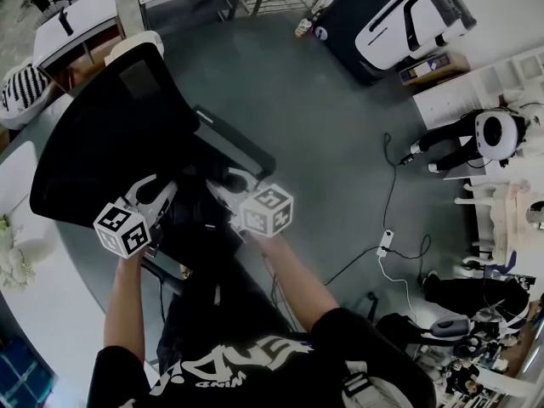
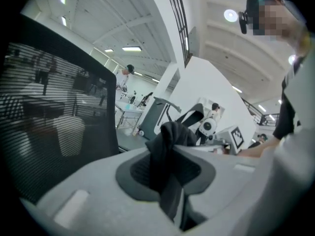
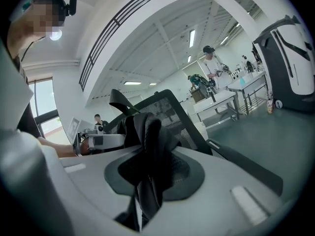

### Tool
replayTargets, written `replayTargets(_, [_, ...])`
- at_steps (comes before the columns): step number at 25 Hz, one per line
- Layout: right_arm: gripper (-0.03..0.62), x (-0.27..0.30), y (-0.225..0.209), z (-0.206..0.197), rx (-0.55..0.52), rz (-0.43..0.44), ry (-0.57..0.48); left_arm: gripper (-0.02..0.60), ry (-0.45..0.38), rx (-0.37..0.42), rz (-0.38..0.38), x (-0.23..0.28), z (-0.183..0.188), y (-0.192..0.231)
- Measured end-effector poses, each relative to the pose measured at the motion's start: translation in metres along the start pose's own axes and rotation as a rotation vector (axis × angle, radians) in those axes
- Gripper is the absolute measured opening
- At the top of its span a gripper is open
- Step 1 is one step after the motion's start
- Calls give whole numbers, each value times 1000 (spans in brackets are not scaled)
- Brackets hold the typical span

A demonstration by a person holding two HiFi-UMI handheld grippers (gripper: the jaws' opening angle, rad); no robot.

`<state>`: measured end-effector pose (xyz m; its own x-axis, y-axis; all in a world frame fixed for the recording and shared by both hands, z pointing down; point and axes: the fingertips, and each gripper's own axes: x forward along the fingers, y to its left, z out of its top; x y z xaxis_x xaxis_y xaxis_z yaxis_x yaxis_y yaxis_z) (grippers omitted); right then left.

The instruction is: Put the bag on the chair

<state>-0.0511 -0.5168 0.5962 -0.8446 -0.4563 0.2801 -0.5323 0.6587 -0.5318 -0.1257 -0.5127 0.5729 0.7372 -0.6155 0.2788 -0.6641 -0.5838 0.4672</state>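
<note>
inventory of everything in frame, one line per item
chair: 1, black mesh, left of centre in the head view
bag: 1, black, at the chair seat, strung between both tools; resting or not, cannot tell
tables: at least 2, white tops, top edge
machine: 1, black and white, top right
power strip: 1, white, on the floor at right, cable attached
floor: grey
left tool: 1, white, shut on bag
right tool: 1, white, shut on bag
forearms: 2, bare, bottom centre
</note>
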Motion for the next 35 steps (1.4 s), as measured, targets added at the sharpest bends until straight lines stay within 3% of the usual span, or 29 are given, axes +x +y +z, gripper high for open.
replayTargets(17, [75,18,-11,-54,48,-12,66,81,35,-78,27,-7,-54,22])
replayTargets(24, [85,18,-10,-67,77,-7,81,99,52,-71,36,-11,-67,21])
replayTargets(29, [115,15,-5,-70,70,-22,95,160,66,-70,50,-16,-70,19])
replayTargets(35, [200,6,1,-79,51,-39,122,267,102,-58,35,-24,-77,7])
